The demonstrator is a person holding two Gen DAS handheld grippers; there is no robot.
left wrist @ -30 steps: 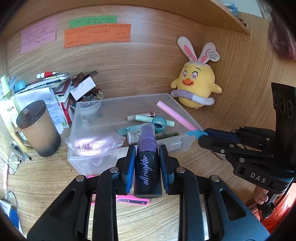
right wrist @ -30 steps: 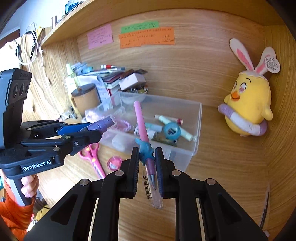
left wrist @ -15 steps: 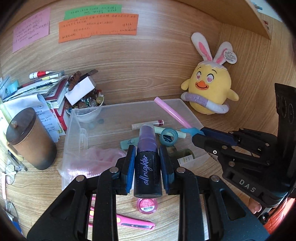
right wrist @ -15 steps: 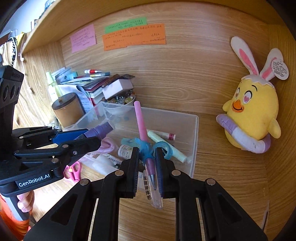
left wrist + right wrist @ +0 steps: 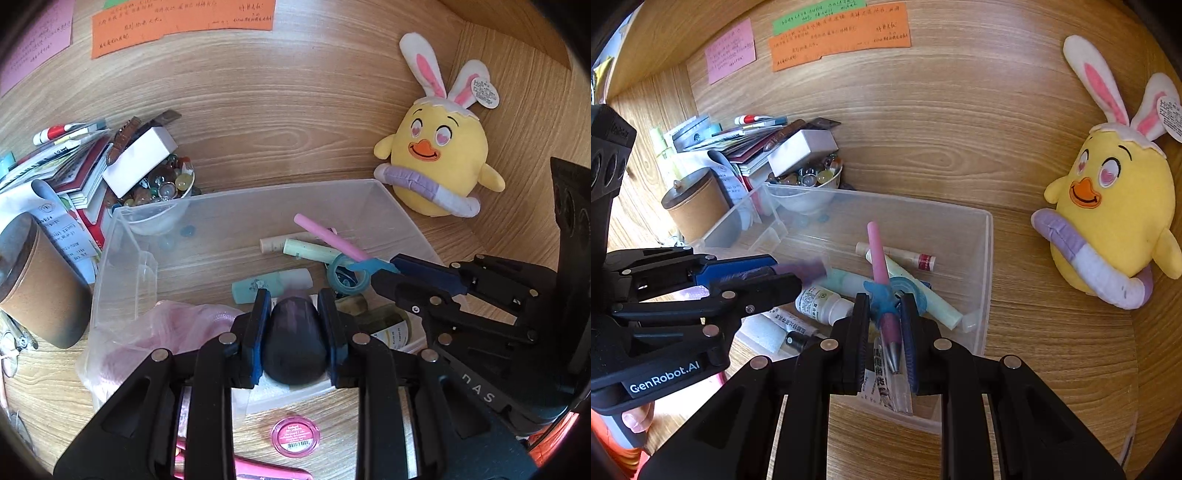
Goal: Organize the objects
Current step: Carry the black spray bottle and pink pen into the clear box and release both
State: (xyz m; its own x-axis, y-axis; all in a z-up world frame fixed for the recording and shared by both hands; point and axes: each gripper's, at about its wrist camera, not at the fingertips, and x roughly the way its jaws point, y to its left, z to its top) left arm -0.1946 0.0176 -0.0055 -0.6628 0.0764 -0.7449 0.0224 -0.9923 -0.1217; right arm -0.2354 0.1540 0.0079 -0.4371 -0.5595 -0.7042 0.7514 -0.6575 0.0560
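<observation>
My left gripper (image 5: 293, 306) is shut on a dark purple spray bottle (image 5: 295, 343), seen end-on over the near half of a clear plastic box (image 5: 258, 192). My right gripper (image 5: 882, 306) is shut on a pink pen (image 5: 875, 251) with a blue ornament, its top pointing into the box (image 5: 988, 258). Each view shows the other gripper: the right gripper (image 5: 384, 267) with the pen (image 5: 325, 236) comes in from the right, and the left gripper (image 5: 783, 273) with the bottle (image 5: 809, 267) from the left. Tubes, a tape roll (image 5: 349, 275) and small bottles lie in the box.
A yellow chick plush (image 5: 443, 166) sits in the right corner against the wooden wall. A brown lidded cup (image 5: 40, 291), a bowl of marbles (image 5: 162, 188) and stacked books (image 5: 74, 162) crowd the left. A pink round tin (image 5: 294, 436) and pink scissors (image 5: 258, 469) lie before the box.
Both grippers have moved forward and down, so they now hang over the box. The bottle's label has tipped out of sight. Both grips are unchanged.
</observation>
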